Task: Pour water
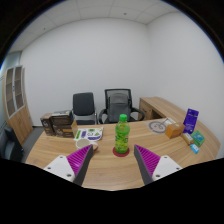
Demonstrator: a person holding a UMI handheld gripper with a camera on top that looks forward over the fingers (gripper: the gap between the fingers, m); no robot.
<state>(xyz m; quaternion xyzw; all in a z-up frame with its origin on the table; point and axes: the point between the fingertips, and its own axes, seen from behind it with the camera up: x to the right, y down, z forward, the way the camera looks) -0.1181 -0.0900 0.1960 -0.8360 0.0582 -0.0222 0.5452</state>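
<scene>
Over on the left of the wooden desk [100, 170] sit stacked boxes [58, 123], then a small white carton [88, 135] nearer in. Dead centre stands the green bottle [122, 135], upright, cap on, beyond the fingertips and in line with the gap. The gripper [112, 160] hangs wide apart, holding nothing. On the right, a blue box [190, 122]. No cup is clearly visible. By my read nothing is done: approach, grasp and pouring are all left.

Two office chairs [103, 104] stand behind the surface [110, 170]; stacked boxes [60, 123] sit at its far left corner, a purple box [190, 122] at right.
</scene>
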